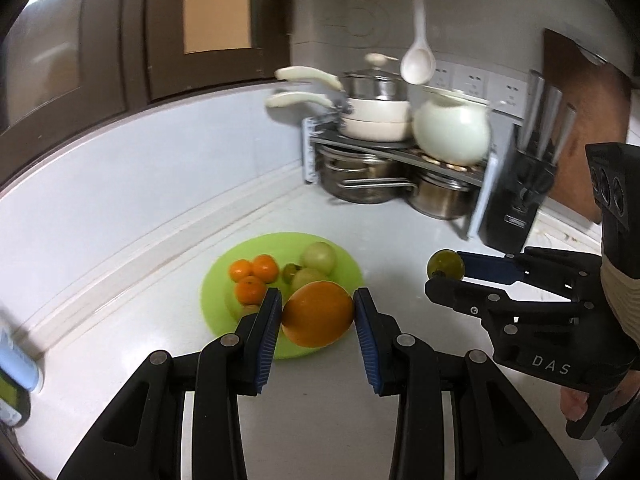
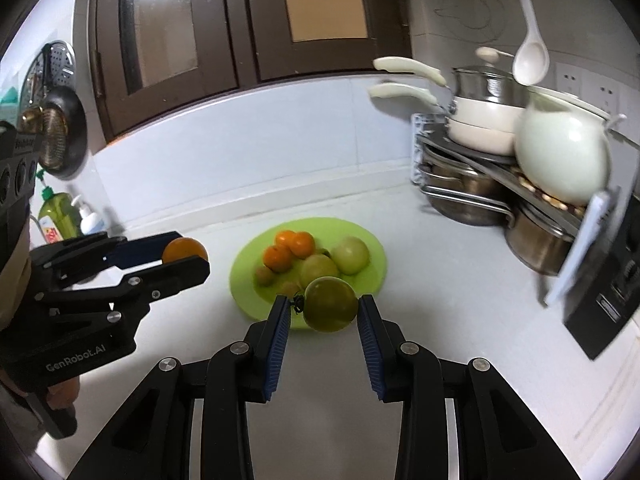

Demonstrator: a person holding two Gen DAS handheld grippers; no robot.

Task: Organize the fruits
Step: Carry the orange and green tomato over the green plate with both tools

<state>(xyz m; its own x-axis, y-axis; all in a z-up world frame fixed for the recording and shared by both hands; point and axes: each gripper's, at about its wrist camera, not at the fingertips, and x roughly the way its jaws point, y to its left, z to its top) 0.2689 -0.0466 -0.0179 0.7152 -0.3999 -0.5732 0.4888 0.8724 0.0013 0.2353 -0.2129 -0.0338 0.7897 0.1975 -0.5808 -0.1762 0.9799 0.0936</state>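
Observation:
A lime-green plate [image 1: 344,258] [image 2: 368,240] sits on the white counter with three small mandarins [image 1: 252,276] [image 2: 290,250], pale green fruits [image 1: 319,258] [image 2: 351,255] and a small dark green fruit [image 1: 291,273]. My left gripper [image 1: 318,314] is shut on a large orange [image 1: 318,314] [image 2: 185,251] above the plate's near edge. My right gripper [image 2: 324,312] is shut on a dark green round fruit [image 2: 330,304] [image 1: 445,265], held above the counter right of the plate.
A corner rack [image 1: 400,148] [image 2: 500,160] holds cream pans, a white pot and steel pots. A black knife block [image 1: 520,196] stands to its right. A white spoon [image 1: 418,60] hangs above. Soap bottles [image 2: 64,216] stand at the left wall.

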